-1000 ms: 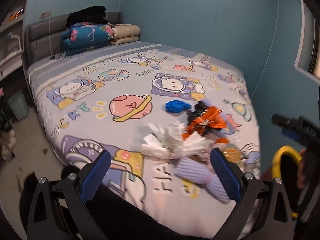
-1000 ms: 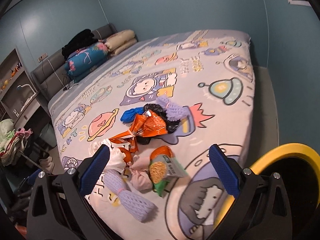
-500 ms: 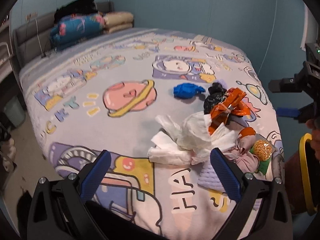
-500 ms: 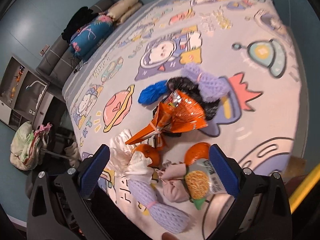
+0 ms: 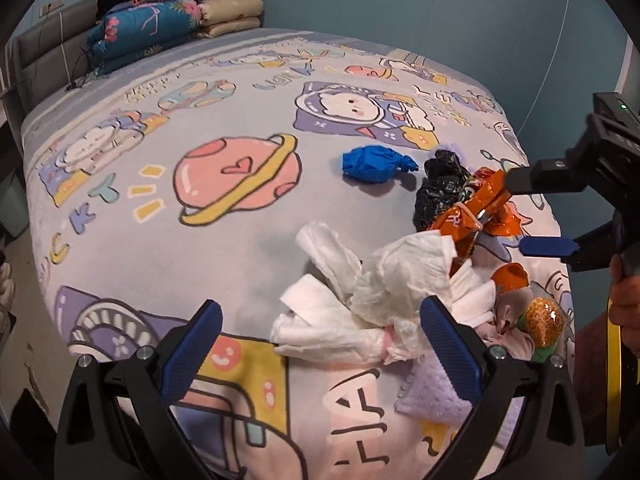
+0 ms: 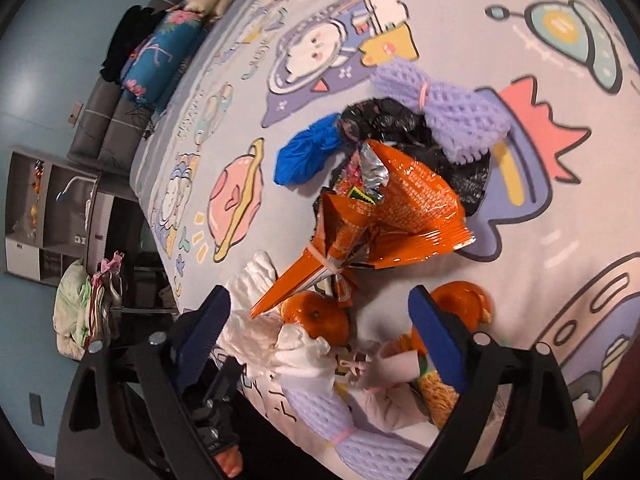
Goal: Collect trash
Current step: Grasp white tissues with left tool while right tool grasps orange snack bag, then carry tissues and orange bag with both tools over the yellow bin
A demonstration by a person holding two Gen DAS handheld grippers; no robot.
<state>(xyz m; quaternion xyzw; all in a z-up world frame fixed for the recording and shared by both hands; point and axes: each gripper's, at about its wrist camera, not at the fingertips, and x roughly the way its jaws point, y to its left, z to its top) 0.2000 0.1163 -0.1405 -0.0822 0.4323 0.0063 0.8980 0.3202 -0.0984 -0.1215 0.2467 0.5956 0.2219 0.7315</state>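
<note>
Trash pile on bed, collection not yet begun; nothing held in either gripper.

Items, all lying near the foot corner of the bed point(image 5: 168, 240): white tissues point(image 5: 360, 304); orange wrapper point(image 6: 384, 216), tied at its neck; black bag point(image 6: 404, 128); blue bag point(image 5: 374, 162); two purple foam nets point(image 6: 452, 116), one beside the black bag, one at the bed edge; two oranges point(image 6: 316, 316); pink wad point(image 6: 392, 400); snack pack point(image 5: 544, 320). Left gripper point(image 5: 320, 344): jaws wide, empty, above the tissues. Right gripper point(image 6: 320, 332): jaws closing but well apart, an orange and tissue between them, pads touching nothing. Yellow-rimmed bin point(image 5: 614, 380) just beside the bed, contents hidden. Judged progress: every visible piece left to gather.
</note>
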